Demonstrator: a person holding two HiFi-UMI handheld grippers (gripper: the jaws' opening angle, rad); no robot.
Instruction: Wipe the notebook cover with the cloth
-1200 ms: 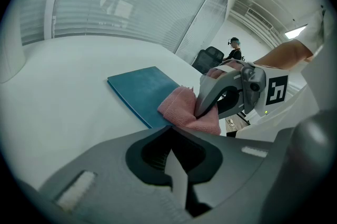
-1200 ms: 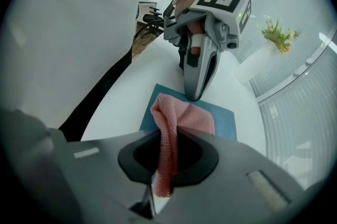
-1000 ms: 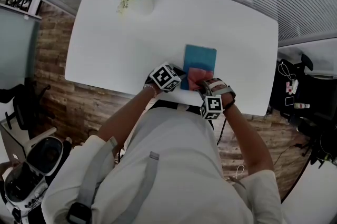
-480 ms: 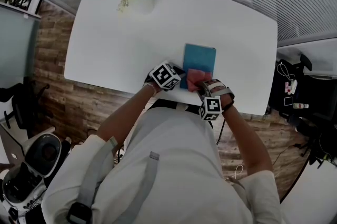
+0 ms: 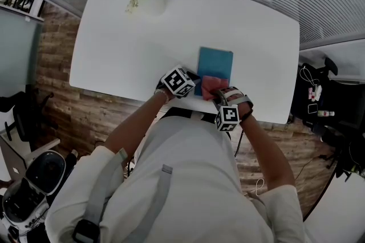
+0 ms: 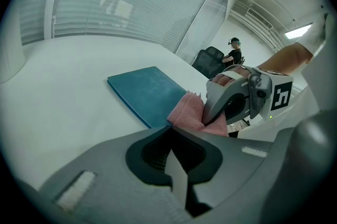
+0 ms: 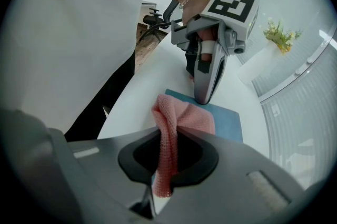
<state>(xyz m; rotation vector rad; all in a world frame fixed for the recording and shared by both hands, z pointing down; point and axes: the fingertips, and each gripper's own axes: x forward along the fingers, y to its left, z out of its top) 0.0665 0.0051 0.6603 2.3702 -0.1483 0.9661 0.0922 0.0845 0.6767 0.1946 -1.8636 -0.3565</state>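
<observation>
Right gripper (image 7: 160,181): jaws clamped on the pink knitted cloth (image 7: 184,118).
Left gripper (image 6: 176,178): jaws together, nothing between them, tip at the notebook's edge.
Cloth: bunched on the near end of the teal rectangular notebook (image 5: 217,62).
Notebook: flat on the white table (image 5: 125,36).

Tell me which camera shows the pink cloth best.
Right gripper view: the cloth is close up, pinched in the right gripper. Left gripper view shows it partly hidden; head view, only a small pink patch.

Office: white meeting table (image 5: 171,36), swivel chair (image 5: 25,116)
</observation>
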